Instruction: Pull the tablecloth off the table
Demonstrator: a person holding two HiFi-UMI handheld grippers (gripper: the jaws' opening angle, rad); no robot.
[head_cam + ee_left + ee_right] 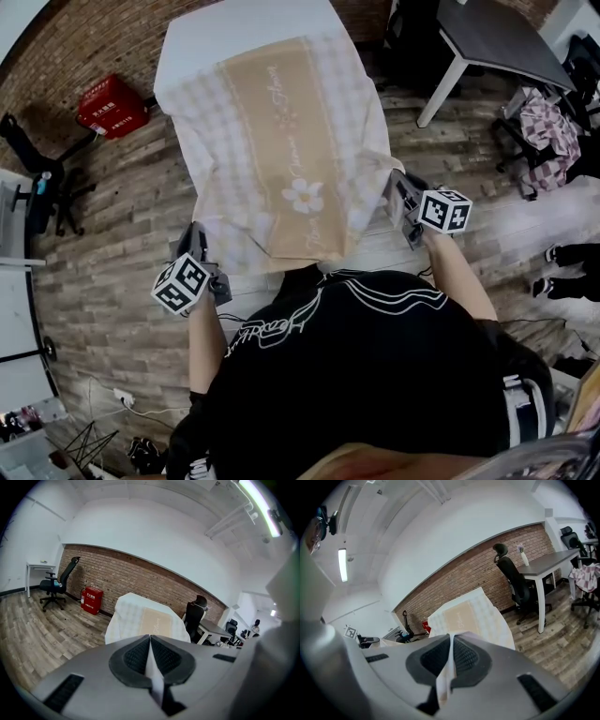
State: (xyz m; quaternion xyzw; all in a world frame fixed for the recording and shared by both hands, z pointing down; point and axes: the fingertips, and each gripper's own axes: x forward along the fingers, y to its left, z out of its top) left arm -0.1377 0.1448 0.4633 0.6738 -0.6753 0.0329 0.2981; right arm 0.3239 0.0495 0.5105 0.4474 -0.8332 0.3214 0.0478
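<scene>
Head view puts the person's dark torso at the bottom of the frame, with both hands out in front and one gripper on each near corner of the cloth (pixel 281 159). The left gripper (pixel 197 234) sits at lower left and the right gripper (pixel 398 190) at centre right, a little higher in the frame. Neither is clearly nearer the cloth, since each already has it. In the left gripper view the jaws are clenched on a thin white fold of cloth (pixel 155 679) that stands between the pads (pixel 136 657). The right gripper view shows the same, with the jaws pinched together on a pale strip of cloth (pixel 443 681). From these two grips the near hem spans across between the grippers, just beyond the torso. The cloth's long axis then runs away from the fingers toward the top of the frame, its tan centre band pointing the same way. It is draped over the table, which is almost wholly hidden beneath it. At the far end, upper centre, a plain white patch shows, and I cannot tell whether that is table or more fabric. By my reading the pull should run straight along that axis toward the bottom of the frame, both hands together, so the cloth slides off lengthwise rather than skewing sideways.
</scene>
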